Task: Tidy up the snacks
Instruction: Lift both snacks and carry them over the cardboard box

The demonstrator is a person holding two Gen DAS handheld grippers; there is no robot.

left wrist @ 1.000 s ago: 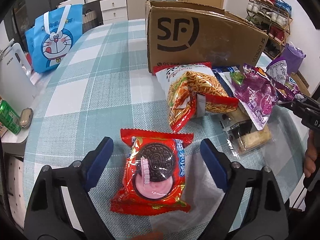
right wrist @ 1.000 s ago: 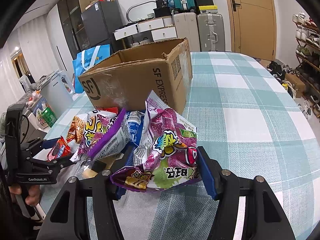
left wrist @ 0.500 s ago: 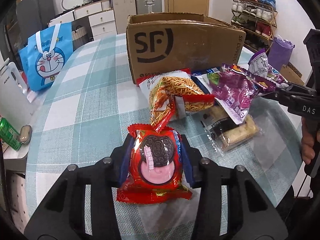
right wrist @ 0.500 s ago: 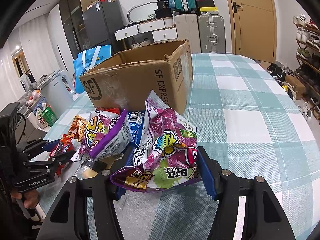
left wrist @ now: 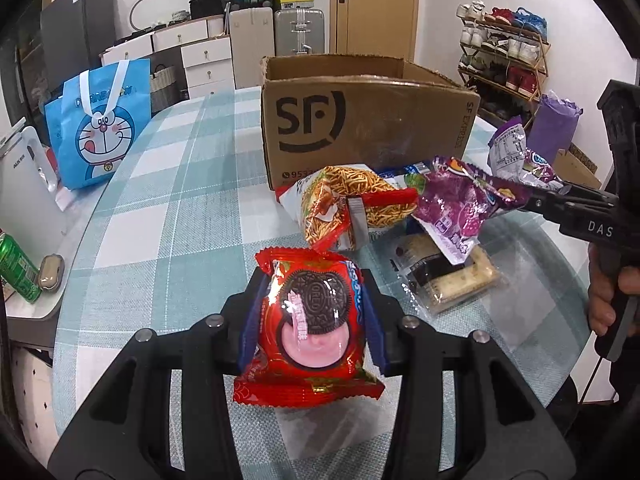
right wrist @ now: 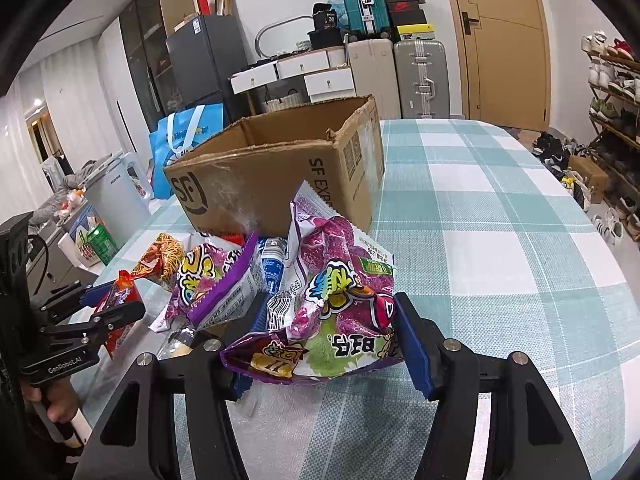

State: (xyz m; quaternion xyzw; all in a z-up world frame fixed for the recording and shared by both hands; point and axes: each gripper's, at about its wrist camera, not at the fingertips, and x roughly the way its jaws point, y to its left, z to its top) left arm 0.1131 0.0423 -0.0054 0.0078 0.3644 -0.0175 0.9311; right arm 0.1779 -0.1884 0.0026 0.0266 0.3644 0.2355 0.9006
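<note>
My left gripper (left wrist: pixel 312 316) is shut on a red cookie packet (left wrist: pixel 310 328), lifted a little off the checked tablecloth (left wrist: pixel 168 220); the same packet (right wrist: pixel 120 296) shows from the side in the right wrist view. My right gripper (right wrist: pixel 326 328) is shut on a purple snack bag (right wrist: pixel 340 300), seen too as the purple bag (left wrist: pixel 464 204) in the left wrist view. Behind stands an open cardboard box (left wrist: pixel 360 120) (right wrist: pixel 280 168). On the cloth before it lie a noodle snack bag (left wrist: pixel 352 200), a second purple bag (right wrist: pixel 216 280) and clear-wrapped biscuits (left wrist: pixel 444 276).
A blue cartoon tote bag (left wrist: pixel 100 128) stands at the table's left edge. A green can (left wrist: pixel 16 268) and a white appliance (left wrist: pixel 24 192) sit on a side surface left of the table. Shoe racks (left wrist: pixel 504 52) and suitcases (right wrist: pixel 416 76) line the room behind.
My left gripper's jaws closed from wide open onto the red cookie packet, then rose with it toward the box. The right gripper kept still with its purple bag.
</note>
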